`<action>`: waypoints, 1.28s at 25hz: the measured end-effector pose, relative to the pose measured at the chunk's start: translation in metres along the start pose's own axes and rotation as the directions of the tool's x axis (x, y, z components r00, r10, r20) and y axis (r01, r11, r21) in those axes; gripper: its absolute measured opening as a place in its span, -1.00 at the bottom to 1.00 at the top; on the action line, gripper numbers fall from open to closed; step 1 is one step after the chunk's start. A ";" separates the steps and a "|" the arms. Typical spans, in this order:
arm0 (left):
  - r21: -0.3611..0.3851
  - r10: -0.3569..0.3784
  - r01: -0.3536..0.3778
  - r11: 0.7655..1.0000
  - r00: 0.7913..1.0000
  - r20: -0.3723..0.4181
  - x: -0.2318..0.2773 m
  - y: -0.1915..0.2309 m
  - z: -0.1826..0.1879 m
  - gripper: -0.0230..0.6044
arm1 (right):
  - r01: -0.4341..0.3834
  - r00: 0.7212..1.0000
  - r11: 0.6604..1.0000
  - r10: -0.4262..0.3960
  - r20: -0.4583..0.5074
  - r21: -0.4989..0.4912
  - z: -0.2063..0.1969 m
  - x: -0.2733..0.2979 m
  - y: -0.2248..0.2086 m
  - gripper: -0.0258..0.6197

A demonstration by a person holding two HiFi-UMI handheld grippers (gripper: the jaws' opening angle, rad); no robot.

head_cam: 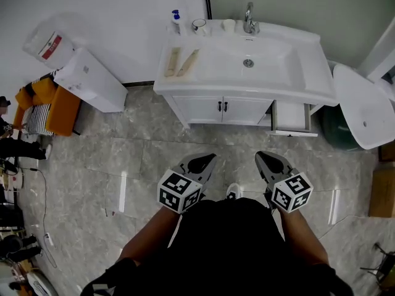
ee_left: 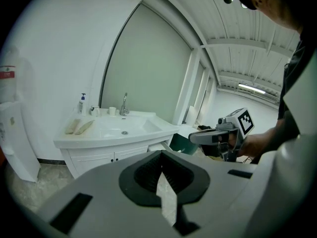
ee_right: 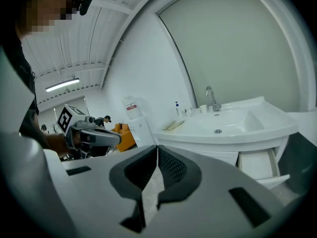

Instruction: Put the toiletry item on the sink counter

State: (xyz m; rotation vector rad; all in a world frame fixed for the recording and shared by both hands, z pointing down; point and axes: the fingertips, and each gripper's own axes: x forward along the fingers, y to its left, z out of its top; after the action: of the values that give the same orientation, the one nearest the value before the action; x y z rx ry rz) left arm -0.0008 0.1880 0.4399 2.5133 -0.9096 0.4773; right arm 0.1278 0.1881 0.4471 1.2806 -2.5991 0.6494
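Observation:
The white sink counter (head_cam: 185, 84) stands ahead of me against the wall, with a basin and a faucet (head_cam: 249, 18). On its back left corner stand a blue-topped pump bottle (head_cam: 176, 21) and two small cups (head_cam: 199, 24). Two flat beige items (head_cam: 181, 62) lie on its left ledge. My left gripper (head_cam: 206, 160) and right gripper (head_cam: 263, 158) hang side by side over the floor, well short of the counter. Both are shut with nothing between the jaws. The left gripper view shows its own closed jaws (ee_left: 160, 157), the counter (ee_left: 114, 139) and the right gripper (ee_left: 192, 139).
A drawer (head_cam: 293, 117) stands pulled out at the cabinet's right end. To the left are a white water dispenser (head_cam: 92, 79) and an orange chair (head_cam: 46, 106). A white basin-shaped fixture (head_cam: 364, 110), a dark green bin (head_cam: 338, 133) and a cardboard box (head_cam: 384, 193) stand at the right.

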 end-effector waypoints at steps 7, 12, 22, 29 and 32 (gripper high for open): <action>0.003 0.021 -0.021 1.000 1.000 0.019 0.036 -0.002 0.025 -0.93 | -0.036 0.999 0.999 0.035 -0.029 -0.024 0.010 0.002 -0.036 -0.91; -0.004 0.047 -0.047 0.999 0.999 0.009 0.043 0.000 0.024 -0.93 | -0.049 0.998 0.999 0.048 -0.030 -0.018 0.011 0.003 -0.049 -0.91; -0.041 0.084 -0.084 0.996 0.996 -0.004 0.045 0.020 0.022 -0.93 | -0.078 0.996 0.997 0.078 -0.042 -0.003 0.012 0.024 -0.055 -0.91; -0.041 0.070 -0.071 0.997 0.997 -0.013 0.061 0.046 0.032 -0.93 | -0.052 0.997 0.999 0.052 -0.048 0.014 0.018 0.047 -0.073 -0.91; -0.049 0.071 -0.072 0.996 0.997 -0.024 0.065 0.064 0.037 -0.93 | -0.046 0.998 0.999 0.046 -0.049 0.016 0.027 0.062 -0.077 -0.91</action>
State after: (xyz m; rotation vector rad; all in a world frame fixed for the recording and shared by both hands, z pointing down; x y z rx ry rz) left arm 0.0105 0.0916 0.4549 2.4330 -0.9933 0.4980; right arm 0.1510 0.0901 0.4681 1.1966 -2.5954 0.7008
